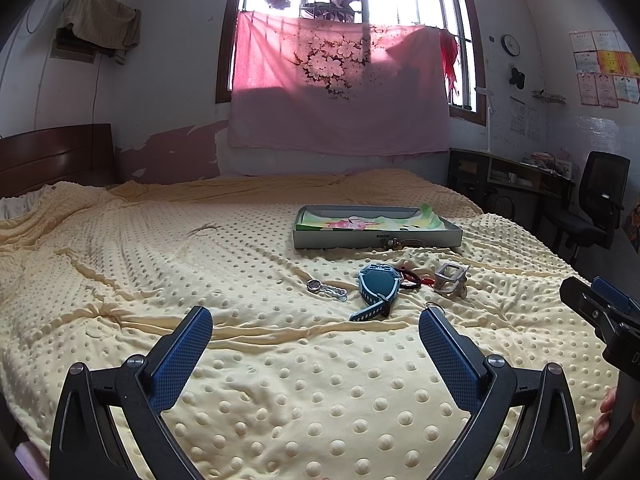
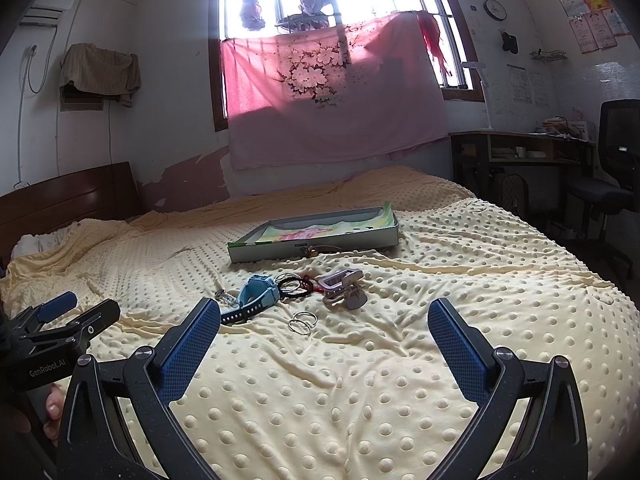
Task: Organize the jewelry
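Soft, matt pale-yellow cloth bedspread [image 2: 360, 380] with raised dots. Blue plastic watch [image 2: 256, 290] with matt dark strap. Two thin shiny metal rings [image 2: 303, 323]. Glossy silver metal chain [image 1: 327, 289]. Shallow grey box tray [image 2: 320, 246], smooth, with printed paper lining. Tool pads [image 2: 192, 350]: blue, finely textured; frames matt black plastic.

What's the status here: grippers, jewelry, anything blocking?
Left gripper and right gripper open, empty, above blanket. Blue watch, rings, chain, cords, grey watch loose short of tray. Nothing blocking.
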A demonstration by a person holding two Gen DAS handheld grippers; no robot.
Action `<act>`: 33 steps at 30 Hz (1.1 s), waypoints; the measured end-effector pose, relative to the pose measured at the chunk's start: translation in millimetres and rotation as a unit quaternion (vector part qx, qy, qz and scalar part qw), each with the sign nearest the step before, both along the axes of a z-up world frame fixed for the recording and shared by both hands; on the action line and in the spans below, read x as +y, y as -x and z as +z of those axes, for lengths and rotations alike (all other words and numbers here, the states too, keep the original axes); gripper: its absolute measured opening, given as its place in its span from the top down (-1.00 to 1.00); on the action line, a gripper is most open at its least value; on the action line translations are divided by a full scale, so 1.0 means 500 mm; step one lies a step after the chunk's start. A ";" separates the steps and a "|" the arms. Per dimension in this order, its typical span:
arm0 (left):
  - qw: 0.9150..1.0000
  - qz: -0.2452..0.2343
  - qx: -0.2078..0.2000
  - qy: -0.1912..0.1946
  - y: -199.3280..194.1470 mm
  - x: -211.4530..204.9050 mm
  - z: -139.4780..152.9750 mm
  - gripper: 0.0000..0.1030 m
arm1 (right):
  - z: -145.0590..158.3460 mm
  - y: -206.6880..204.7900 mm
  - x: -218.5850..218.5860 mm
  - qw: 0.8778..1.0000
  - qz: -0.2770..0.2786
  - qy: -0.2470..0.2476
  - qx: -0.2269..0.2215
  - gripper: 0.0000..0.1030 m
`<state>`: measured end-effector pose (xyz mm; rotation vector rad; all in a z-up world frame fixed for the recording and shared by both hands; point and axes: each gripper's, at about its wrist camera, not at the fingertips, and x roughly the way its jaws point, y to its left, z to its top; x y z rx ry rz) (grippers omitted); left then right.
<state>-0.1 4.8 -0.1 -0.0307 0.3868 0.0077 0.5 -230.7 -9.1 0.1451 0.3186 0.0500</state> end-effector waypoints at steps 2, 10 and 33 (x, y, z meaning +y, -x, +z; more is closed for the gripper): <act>1.000 0.000 0.000 0.000 0.000 0.000 0.000 -1.00 | 0.000 0.000 0.000 1.000 0.000 0.000 0.000 -0.98; 1.000 0.000 0.000 0.000 0.000 -0.001 0.000 -1.00 | -0.001 0.001 0.003 1.000 0.001 -0.001 0.001 -0.98; 1.000 -0.007 0.007 0.003 -0.003 -0.010 -0.005 -1.00 | -0.007 -0.009 -0.003 1.000 0.001 -0.013 0.008 -0.98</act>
